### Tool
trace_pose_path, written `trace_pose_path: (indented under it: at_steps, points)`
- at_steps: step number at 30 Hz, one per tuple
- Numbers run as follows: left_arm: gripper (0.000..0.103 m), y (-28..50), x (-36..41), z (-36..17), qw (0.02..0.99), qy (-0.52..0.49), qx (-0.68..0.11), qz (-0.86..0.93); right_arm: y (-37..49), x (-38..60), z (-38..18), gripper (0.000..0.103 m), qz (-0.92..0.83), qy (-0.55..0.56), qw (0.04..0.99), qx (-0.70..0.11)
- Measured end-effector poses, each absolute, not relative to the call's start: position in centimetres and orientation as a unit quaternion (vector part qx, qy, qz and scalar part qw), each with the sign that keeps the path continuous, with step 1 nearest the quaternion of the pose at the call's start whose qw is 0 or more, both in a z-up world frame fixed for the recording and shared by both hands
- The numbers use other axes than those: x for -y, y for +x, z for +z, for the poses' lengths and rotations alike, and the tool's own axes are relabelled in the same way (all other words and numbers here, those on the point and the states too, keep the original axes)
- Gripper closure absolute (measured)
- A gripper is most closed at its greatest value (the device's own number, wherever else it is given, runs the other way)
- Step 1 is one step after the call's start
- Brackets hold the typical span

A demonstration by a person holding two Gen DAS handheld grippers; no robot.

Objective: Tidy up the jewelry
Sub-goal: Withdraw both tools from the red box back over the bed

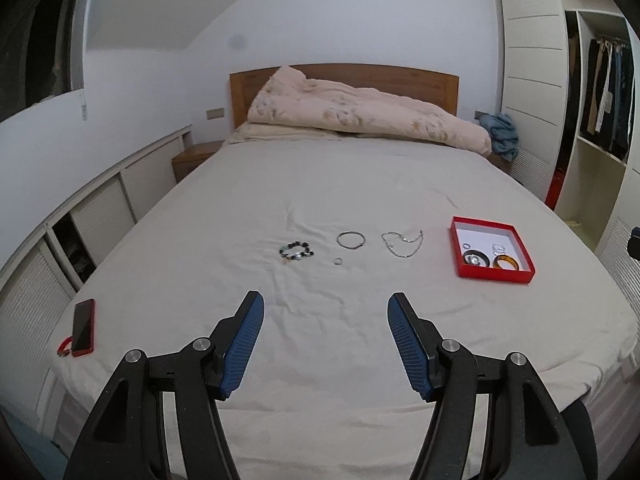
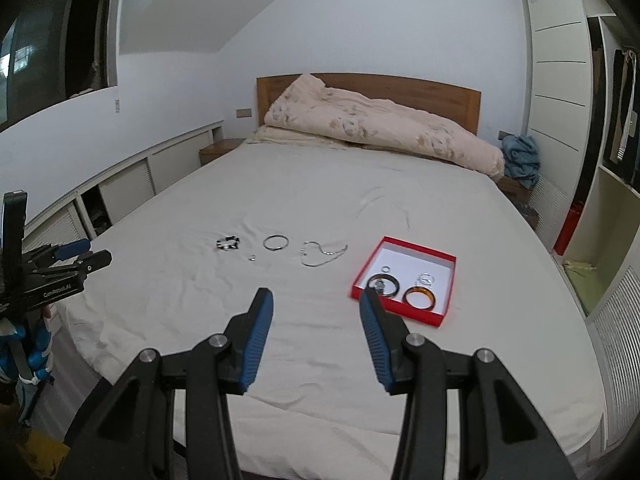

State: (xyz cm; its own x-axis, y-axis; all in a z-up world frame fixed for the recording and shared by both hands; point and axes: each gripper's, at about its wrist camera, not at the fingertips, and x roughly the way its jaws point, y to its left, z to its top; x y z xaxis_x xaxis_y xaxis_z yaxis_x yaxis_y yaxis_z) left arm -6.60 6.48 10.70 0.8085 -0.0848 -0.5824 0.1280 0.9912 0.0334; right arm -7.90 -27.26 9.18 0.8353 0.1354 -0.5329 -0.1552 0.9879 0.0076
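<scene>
Left wrist view: left gripper is held above the near part of the bed, jaws standing wide, nothing between them. Right wrist view: right gripper is likewise raised over the sheet, jaws moderately apart and empty.

Jewelry still loose on the sheet, in a row well ahead of both tools: bead bracelet, small ring, thin bangle, chain. Red box lies to the right of the row, apart from the chain; a dark bangle, an amber bangle and some small rings are already seen inside. About half the pieces are judged sorted.

Step in hand is judged to be a reach for the next loose piece.
- The chain is nearest the box, so it is best taken by the right gripper.
- It should be pinched where the links bunch, so that less trails when lifted.
- The sheet is soft and creased; pads should be pressed down lightly or cloth may be caught with the metal.
- The small ring is likely hardest: low, thin, easily pushed into a fold.

Surface and room: pale sheet, quilt heaped at a wooden headboard. Red phone lies at the left edge. White cabinets run along the left wall; an open wardrobe stands at right.
</scene>
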Motion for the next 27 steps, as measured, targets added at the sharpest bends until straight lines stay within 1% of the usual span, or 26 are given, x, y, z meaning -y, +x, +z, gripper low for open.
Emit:
trace_pose_path:
  at_steps: [5,11,17,27]
  points:
    - [0.039,-6.2,-7.1,10.0,0.950,0.033,-0.308,-0.040,-7.4,26.0,8.5,0.060,0.094,-0.019,0.955,-0.281]
    - [0.040,-3.3,-7.6,7.3,0.944,0.023,-0.328,-0.033,-4.8,24.7,5.8,0.060,0.106,-0.016,0.946,-0.307]
    - [0.040,1.6,-7.2,3.2,0.933,0.021,-0.356,-0.050,1.1,23.6,1.7,0.060,0.114,-0.002,0.932,-0.343]
    - [0.040,14.2,-4.2,-4.4,0.913,0.014,-0.401,-0.076,14.7,22.5,-6.7,0.060,0.111,0.034,0.914,-0.390]
